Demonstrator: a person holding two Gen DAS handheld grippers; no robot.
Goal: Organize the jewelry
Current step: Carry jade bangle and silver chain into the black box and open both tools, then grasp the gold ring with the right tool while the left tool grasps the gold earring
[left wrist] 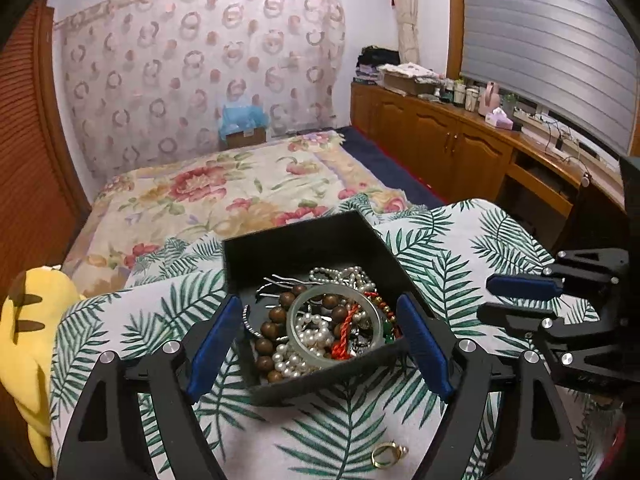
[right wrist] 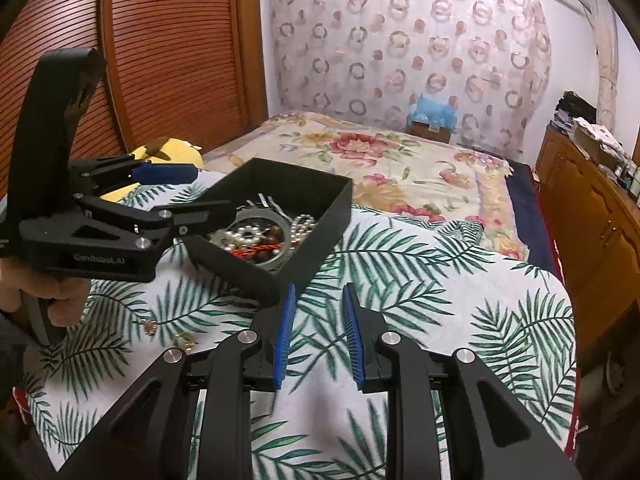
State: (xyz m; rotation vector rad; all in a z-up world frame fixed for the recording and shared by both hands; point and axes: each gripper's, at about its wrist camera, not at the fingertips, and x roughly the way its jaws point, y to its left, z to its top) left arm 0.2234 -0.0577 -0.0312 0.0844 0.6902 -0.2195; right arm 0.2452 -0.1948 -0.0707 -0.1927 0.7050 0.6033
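Item: black box (left wrist: 304,240) on the fern-print cloth (left wrist: 440,240) — it holds a jade bangle (left wrist: 334,326), pearls and wooden beads. My left gripper (left wrist: 320,344) hangs over it, fingers wide, empty. My right gripper (right wrist: 319,334) — fingers narrow, gripping nothing; gold ring (left wrist: 388,454) lies loose on the cloth.

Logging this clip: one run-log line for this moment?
left hand-held gripper open over black jewelry box | right hand-held gripper open, empty | gold ring on cloth

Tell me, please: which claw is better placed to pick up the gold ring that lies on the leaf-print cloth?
Probably the left claw. It is open, and the gold ring lies on the cloth just below it, outside the black box. The right claw is only narrowly open and sits farther from the ring.
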